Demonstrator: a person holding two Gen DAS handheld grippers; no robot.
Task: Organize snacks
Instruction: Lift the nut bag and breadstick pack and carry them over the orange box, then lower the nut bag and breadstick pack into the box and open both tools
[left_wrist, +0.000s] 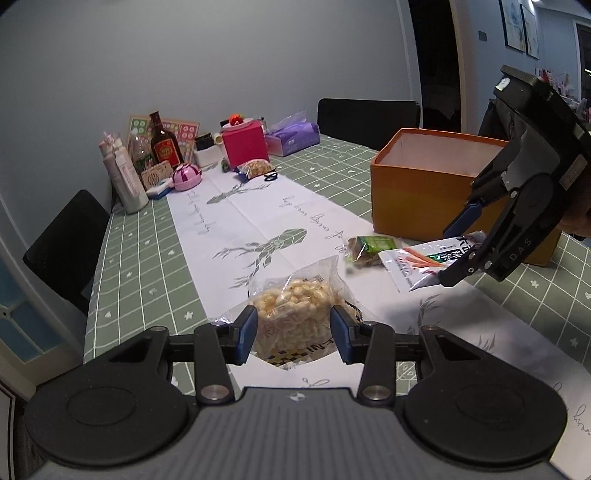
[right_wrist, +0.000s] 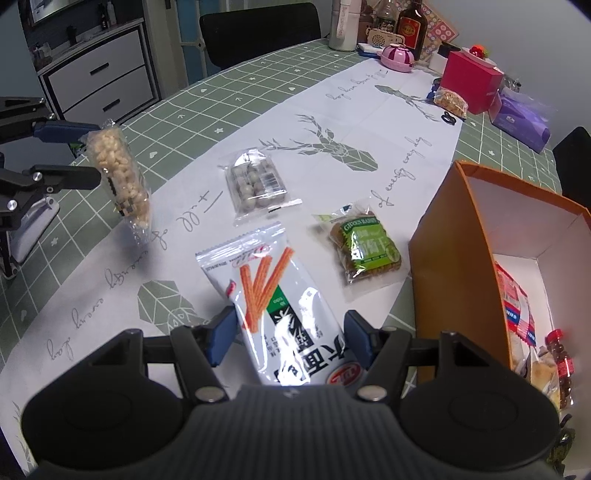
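Note:
My left gripper (left_wrist: 293, 334) is shut on a clear bag of puffed corn snacks (left_wrist: 295, 317) and holds it above the table; the bag also shows in the right wrist view (right_wrist: 118, 173). My right gripper (right_wrist: 290, 341) is shut on a white packet with orange sticks printed on it (right_wrist: 280, 314), lifted beside the orange box (right_wrist: 454, 266). From the left wrist view the right gripper (left_wrist: 461, 251) holds that packet (left_wrist: 417, 264) in front of the orange box (left_wrist: 417, 188). A green raisin biscuit pack (right_wrist: 365, 247) and a clear pack of round balls (right_wrist: 255, 181) lie on the white runner.
The orange box holds several snack packs and a small red bottle (right_wrist: 561, 358). At the table's far end stand a pink box (left_wrist: 245, 146), a purple tissue pack (left_wrist: 293, 136), bottles (left_wrist: 164, 142) and another snack bag (left_wrist: 255, 167). Black chairs (left_wrist: 365, 118) stand around the table.

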